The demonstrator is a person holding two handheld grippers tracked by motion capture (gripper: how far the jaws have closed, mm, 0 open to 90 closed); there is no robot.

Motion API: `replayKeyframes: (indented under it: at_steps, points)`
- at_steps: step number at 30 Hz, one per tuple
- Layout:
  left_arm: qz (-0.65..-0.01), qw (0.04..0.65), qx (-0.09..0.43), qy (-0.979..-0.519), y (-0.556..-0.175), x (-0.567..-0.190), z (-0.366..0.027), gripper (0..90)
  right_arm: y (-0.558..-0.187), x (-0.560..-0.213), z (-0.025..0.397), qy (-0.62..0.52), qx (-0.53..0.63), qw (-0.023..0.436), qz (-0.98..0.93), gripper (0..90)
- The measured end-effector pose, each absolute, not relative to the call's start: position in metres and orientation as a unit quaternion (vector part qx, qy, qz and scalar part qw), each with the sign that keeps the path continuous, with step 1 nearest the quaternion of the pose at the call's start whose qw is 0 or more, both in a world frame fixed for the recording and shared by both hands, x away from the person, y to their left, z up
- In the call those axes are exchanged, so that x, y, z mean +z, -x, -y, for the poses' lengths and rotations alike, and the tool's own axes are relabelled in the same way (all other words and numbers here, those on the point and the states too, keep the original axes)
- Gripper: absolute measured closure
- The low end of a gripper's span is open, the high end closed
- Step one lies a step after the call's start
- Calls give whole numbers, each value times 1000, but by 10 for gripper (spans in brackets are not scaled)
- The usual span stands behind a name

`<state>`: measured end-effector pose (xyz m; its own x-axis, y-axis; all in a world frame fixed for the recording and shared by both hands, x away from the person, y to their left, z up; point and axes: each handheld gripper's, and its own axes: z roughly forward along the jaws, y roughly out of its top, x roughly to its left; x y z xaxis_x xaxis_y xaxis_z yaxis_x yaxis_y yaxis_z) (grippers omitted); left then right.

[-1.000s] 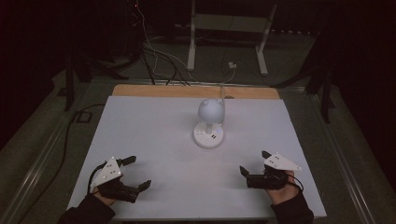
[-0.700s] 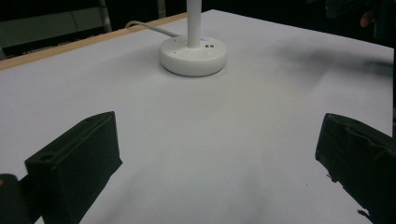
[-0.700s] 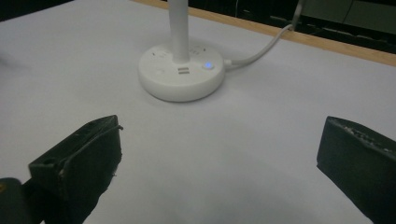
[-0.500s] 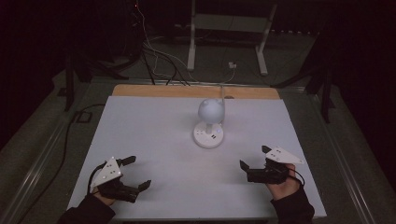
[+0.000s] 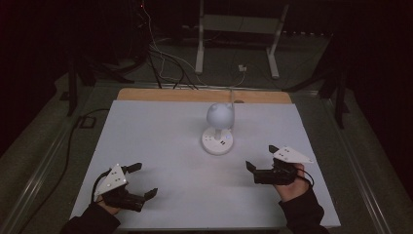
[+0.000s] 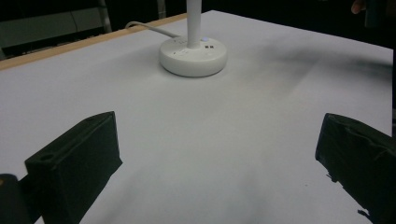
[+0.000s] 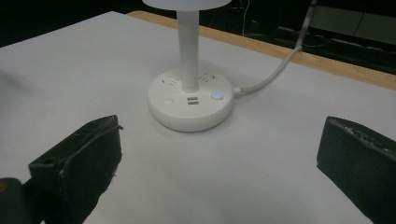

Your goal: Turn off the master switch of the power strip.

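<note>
The lamp (image 5: 218, 127) stands on the table (image 5: 156, 141), toward its far edge and about midway across. Your left gripper (image 5: 137, 181) sits well nearer you than the lamp and off to its left. Your right gripper (image 5: 259, 158) sits nearer you and to its right, closer in. The lamp's cord (image 7: 272, 73) runs off behind it.

Ahead of your right hand-held gripper (image 7: 219, 154), the lamp (image 7: 190, 100) loses its shade to the picture's top edge; you see only stem and base. Ahead of your left hand-held gripper (image 6: 219, 158), the stem is cut off the same way. The markings on the base sockets are too small to read from above.
</note>
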<state>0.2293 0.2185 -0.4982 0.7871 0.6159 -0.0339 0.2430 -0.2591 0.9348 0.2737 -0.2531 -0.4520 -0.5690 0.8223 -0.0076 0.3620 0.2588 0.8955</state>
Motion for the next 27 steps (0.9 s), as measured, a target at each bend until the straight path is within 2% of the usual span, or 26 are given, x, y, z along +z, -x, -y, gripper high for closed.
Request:
replayKeyframes:
  at_steps: [27]
  points:
    - [-278, 542, 171, -774, -229, -498, -219, 4, -296, -458, 228, -373, 460, 226, -774, 0]
